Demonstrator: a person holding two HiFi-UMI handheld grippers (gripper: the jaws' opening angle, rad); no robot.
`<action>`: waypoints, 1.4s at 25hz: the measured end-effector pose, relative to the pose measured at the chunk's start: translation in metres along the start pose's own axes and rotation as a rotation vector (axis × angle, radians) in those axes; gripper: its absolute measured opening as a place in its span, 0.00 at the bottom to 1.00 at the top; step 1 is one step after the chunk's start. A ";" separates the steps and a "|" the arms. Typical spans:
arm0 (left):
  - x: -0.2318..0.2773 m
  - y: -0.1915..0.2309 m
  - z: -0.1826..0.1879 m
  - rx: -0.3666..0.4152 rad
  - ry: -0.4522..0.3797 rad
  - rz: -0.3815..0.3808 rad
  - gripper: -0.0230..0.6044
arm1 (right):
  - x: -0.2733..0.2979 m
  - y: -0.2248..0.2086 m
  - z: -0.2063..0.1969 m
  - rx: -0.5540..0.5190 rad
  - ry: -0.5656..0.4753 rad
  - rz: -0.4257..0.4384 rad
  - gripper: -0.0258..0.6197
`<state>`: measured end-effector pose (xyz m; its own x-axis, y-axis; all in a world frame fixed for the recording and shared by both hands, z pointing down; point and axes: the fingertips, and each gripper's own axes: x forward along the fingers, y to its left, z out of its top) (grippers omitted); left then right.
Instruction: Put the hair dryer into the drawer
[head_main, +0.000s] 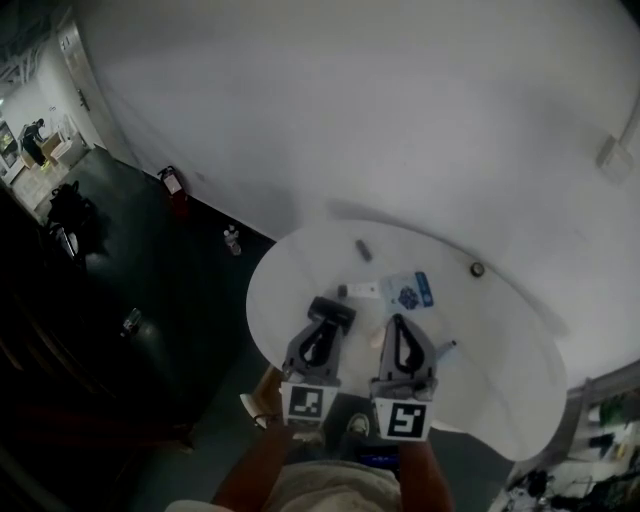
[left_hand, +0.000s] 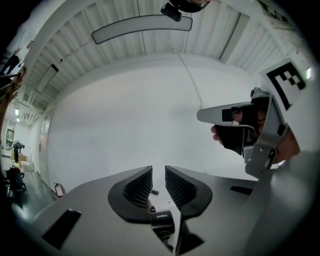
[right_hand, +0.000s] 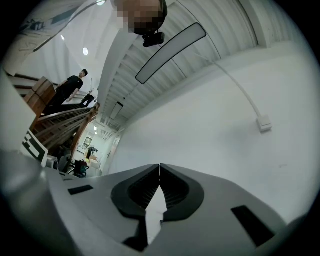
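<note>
No hair dryer or drawer shows in any view. Both grippers hover over the near edge of a white round table (head_main: 500, 350). My left gripper (head_main: 331, 306) has its jaws a narrow slit apart (left_hand: 159, 176) with nothing pressed between them. Beyond that slit lie a small dark cylinder (left_hand: 155, 192) and, closer, a dark block with pale print (left_hand: 161, 217). My right gripper (head_main: 397, 321) is shut, tips touching (right_hand: 159, 166), holding nothing. It also appears at the right of the left gripper view (left_hand: 205, 115), with a hand on it.
On the table lie a blue-and-white packet (head_main: 408, 291), a small dark stick (head_main: 364, 250) and a dark round knob (head_main: 477, 269). A red fire extinguisher (head_main: 175, 186) and a bottle (head_main: 232, 240) stand by the wall on the dark floor. A white wall rises behind the table.
</note>
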<state>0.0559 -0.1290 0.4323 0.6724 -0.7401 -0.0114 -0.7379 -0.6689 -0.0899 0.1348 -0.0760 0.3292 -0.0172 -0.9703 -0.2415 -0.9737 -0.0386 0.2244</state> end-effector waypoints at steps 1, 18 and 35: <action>0.002 -0.001 -0.010 -0.008 0.034 0.004 0.15 | 0.002 0.000 -0.002 0.009 0.001 0.010 0.05; 0.019 -0.005 -0.159 -0.074 0.573 0.010 0.42 | 0.020 -0.017 -0.034 0.075 0.024 0.123 0.05; 0.023 -0.016 -0.233 -0.043 1.074 -0.136 0.46 | 0.037 -0.017 -0.051 0.100 0.042 0.188 0.05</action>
<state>0.0692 -0.1517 0.6656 0.3614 -0.3193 0.8760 -0.6762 -0.7367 0.0105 0.1620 -0.1229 0.3643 -0.1933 -0.9673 -0.1643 -0.9719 0.1659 0.1669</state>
